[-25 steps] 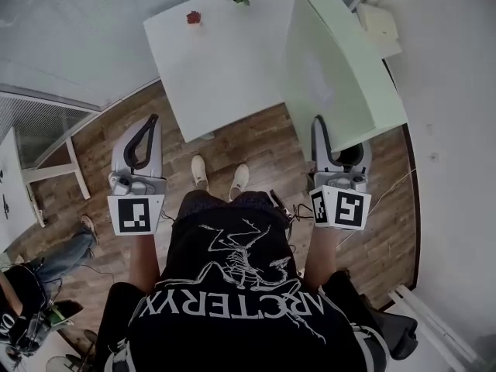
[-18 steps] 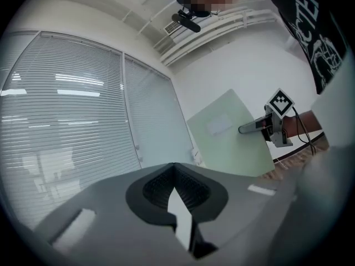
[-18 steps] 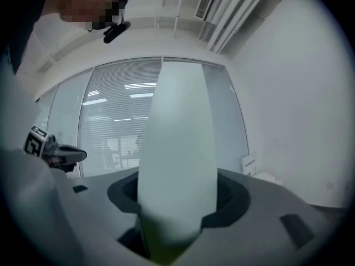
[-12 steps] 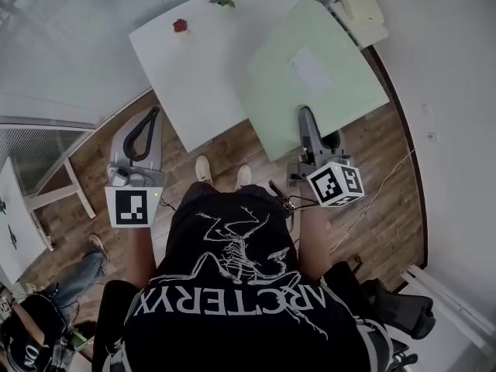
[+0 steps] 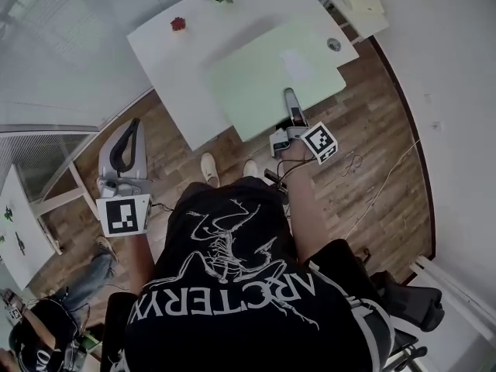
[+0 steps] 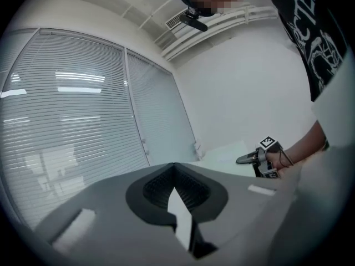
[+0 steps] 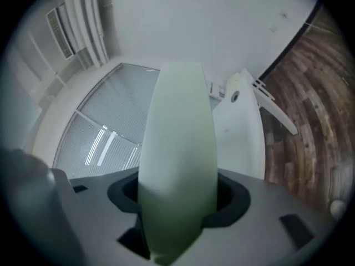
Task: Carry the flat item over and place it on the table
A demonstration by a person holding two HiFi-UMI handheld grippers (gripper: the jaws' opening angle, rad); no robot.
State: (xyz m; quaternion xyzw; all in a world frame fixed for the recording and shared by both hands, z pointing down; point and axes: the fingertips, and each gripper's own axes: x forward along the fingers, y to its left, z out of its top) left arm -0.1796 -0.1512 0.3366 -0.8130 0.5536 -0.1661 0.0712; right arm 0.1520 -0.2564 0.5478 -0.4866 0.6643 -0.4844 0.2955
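Panel (image 5: 263,76) lower, between right gripper's (image 5: 290,99) jaws

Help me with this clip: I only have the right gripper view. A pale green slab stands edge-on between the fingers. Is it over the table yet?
Observer: Yes. In the head view the pale green board is spread over the white table. The right gripper clamps its near edge, which juts past the table's edge. I cannot tell whether the board rests fully flat.
Operator: Is the left gripper helping to carry it?
Observer: No. The left gripper is off to the side over the wooden floor, clear of the board, with its fingers together and nothing between them.
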